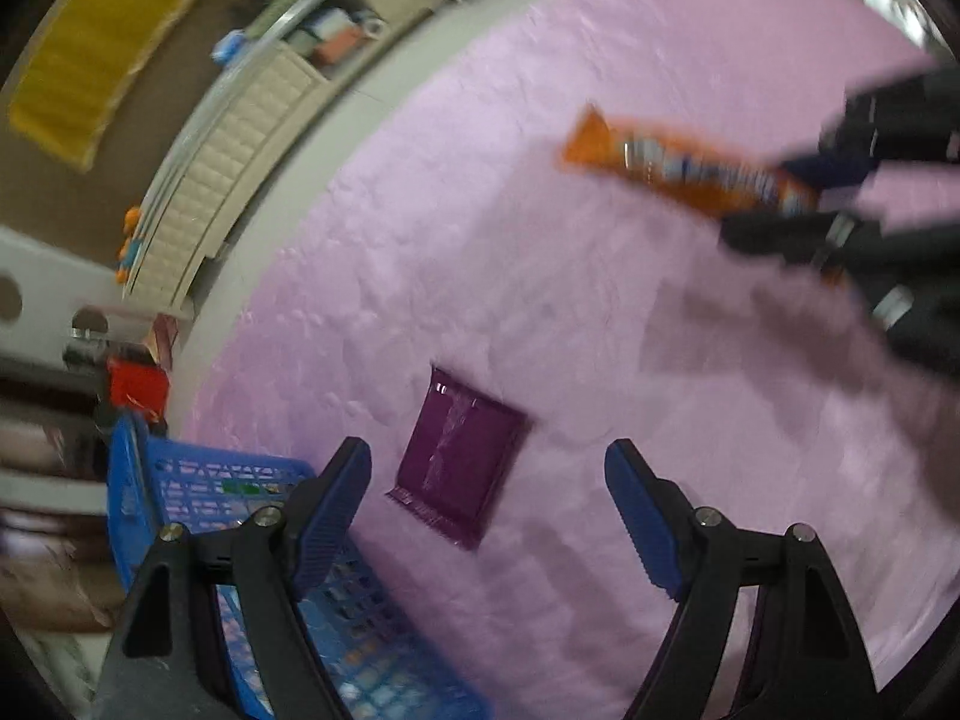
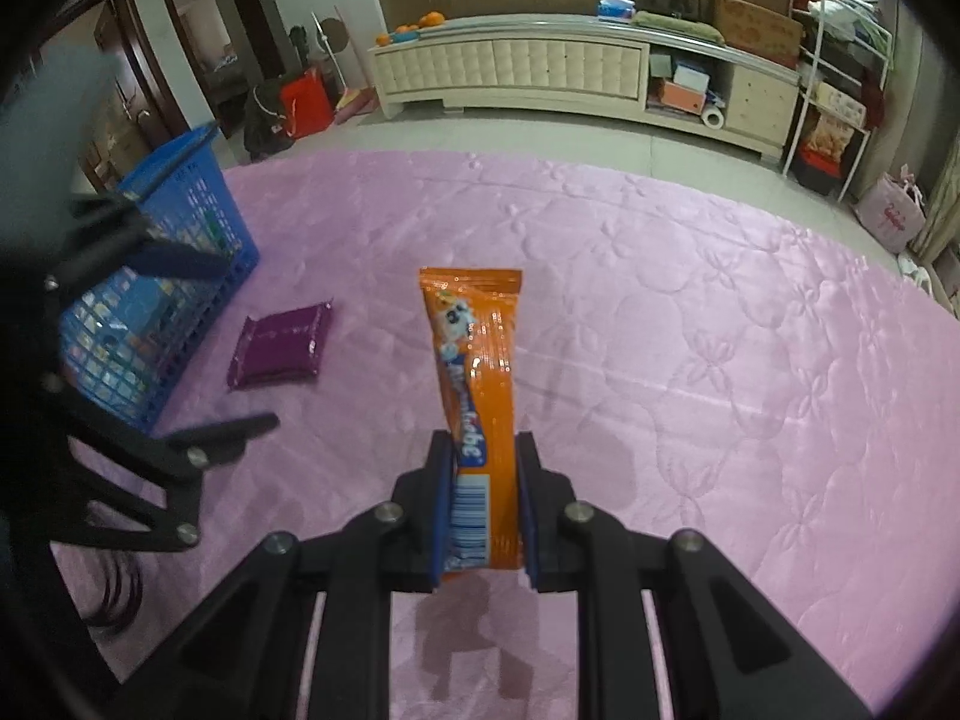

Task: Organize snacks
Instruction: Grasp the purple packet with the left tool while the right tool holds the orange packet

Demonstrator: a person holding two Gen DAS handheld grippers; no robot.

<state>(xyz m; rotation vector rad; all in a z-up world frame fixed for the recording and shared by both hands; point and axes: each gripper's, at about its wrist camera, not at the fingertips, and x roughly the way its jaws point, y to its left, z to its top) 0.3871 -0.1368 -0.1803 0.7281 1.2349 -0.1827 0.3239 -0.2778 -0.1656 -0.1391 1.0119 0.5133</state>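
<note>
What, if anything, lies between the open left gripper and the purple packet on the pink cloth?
Nothing visible. The left gripper hangs open above the purple packet, which lies alone on the pink cloth beside the blue basket.

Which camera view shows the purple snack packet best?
The left wrist view. The purple packet lies close ahead of the open left gripper, large, on the pink cover, though slightly blurred. The right wrist view shows it sharper but smaller, beside the blue basket.

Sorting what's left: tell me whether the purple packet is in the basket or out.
Out. The purple packet lies flat on the pink cover, beside the blue basket.
</note>
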